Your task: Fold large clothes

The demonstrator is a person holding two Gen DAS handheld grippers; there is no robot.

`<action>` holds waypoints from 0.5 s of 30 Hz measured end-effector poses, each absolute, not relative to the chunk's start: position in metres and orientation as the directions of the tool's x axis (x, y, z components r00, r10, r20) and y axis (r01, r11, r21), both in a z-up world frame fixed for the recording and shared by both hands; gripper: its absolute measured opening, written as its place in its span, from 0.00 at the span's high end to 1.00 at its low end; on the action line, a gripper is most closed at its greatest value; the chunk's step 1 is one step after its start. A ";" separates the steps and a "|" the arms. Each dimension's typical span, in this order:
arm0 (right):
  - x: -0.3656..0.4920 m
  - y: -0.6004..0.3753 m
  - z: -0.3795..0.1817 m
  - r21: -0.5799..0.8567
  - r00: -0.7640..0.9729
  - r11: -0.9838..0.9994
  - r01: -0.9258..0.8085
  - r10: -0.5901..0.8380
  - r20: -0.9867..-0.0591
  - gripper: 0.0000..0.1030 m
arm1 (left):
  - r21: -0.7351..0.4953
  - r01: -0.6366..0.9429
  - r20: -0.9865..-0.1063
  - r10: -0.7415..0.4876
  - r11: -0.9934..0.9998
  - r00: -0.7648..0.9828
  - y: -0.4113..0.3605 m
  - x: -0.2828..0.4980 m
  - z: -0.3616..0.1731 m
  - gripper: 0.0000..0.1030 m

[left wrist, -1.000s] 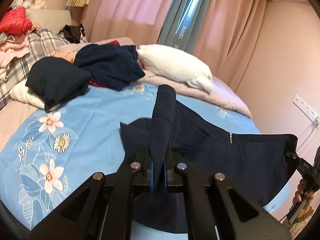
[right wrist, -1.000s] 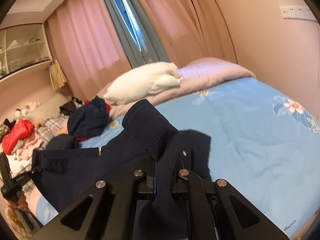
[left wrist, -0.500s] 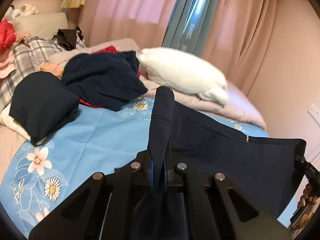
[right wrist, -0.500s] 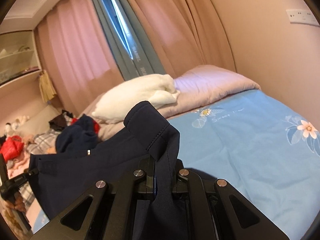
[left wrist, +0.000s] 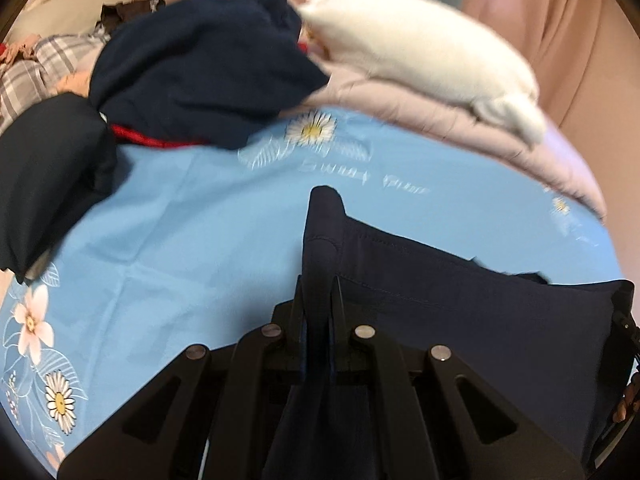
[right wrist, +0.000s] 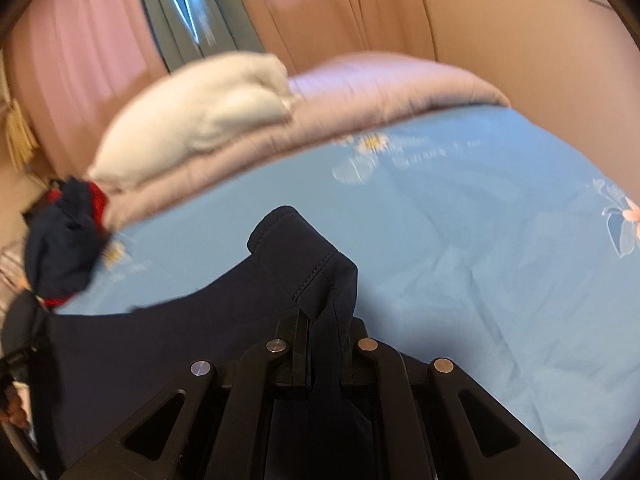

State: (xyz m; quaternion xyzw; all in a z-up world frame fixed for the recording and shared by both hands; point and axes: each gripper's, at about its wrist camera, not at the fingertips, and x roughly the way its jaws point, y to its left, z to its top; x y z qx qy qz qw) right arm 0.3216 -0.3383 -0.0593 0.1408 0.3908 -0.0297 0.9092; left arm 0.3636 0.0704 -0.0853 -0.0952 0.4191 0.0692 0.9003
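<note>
- A bedroom: a bed [left wrist: 200,240] with a blue flowered sheet fills both views, pink curtains [right wrist: 80,60] at the back.
- Nearest, the left tool [left wrist: 319,308] is clamped on one corner of the dark navy garment [left wrist: 460,312]; a fold of hem stands up at 12 o'clock from its jaws.
- The right tool [right wrist: 324,320] grips the other corner the same way, and the cloth hangs taut between the two, above the sheet.
- In the left view the right tool shows at 4 o'clock at the frame's edge, with the garment's far corner.
- To do the step well, I judge: keep both grips firm, hold the top edge level and stretched, lower it evenly onto the bare blue sheet so the cloth lands flat, not bunched.
- Farther off, a heap of dark clothes [left wrist: 192,64] lies at 10 o'clock, a white pillow [left wrist: 420,48] at 1 o'clock on a pink quilt [right wrist: 380,92].
- Hard to tell: the garment's lower part is hidden under the tools, so its kind and whether it touches the bed are unclear; both views are blurred.
</note>
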 end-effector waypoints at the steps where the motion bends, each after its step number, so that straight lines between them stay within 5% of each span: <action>1: 0.323 -0.338 -0.066 0.221 0.680 0.960 0.172 0.047 -0.732 0.93 | -0.110 -0.207 -0.774 0.047 0.972 0.631 0.070 0.366 -0.090 0.93; 15: 0.345 -0.339 -0.100 0.136 0.591 0.968 0.211 -0.015 -0.806 0.93 | -0.041 -0.224 -0.826 0.093 0.974 0.556 0.072 0.385 -0.137 0.88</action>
